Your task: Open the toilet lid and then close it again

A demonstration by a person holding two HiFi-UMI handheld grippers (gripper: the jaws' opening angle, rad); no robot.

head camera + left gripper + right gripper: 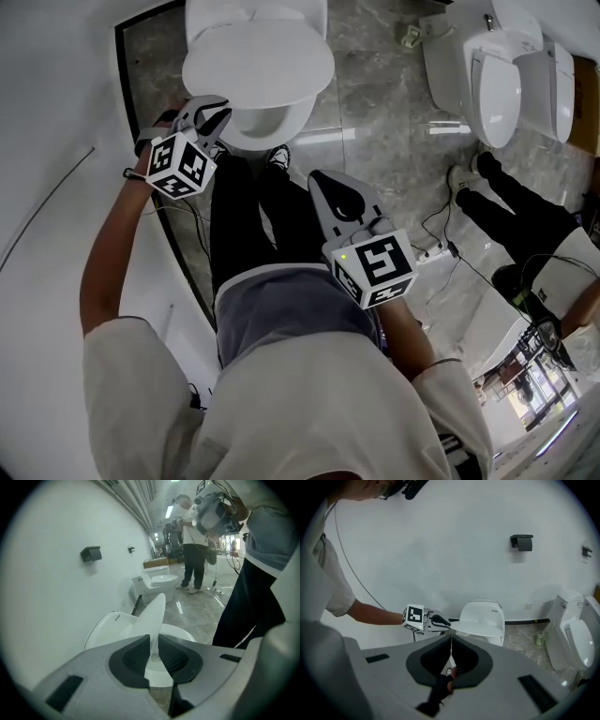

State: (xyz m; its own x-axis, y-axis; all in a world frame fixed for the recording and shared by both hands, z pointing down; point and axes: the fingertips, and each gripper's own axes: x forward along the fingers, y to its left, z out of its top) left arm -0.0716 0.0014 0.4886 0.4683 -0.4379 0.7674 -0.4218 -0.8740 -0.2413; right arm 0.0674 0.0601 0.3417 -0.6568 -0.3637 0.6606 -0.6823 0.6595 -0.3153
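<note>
The white toilet lid [258, 61] stands partly raised over the bowl [267, 131], against the wall at the top of the head view. My left gripper [217, 117] is shut on the lid's left front edge. In the left gripper view the thin lid [151, 613] runs edge-on between the dark pads of that gripper [153, 641]. The right gripper view shows the lid [480, 629] tilted up and the left gripper [439, 620] clamped on its rim. My right gripper [325, 180] hangs shut and empty over my legs, away from the toilet; its jaws [451, 641] meet.
A second toilet [497, 84] stands at the upper right. Another person [525, 220] stands beside it, with cables and a power strip [436, 251] on the grey marble floor. A black holder [521, 542] hangs on the white wall.
</note>
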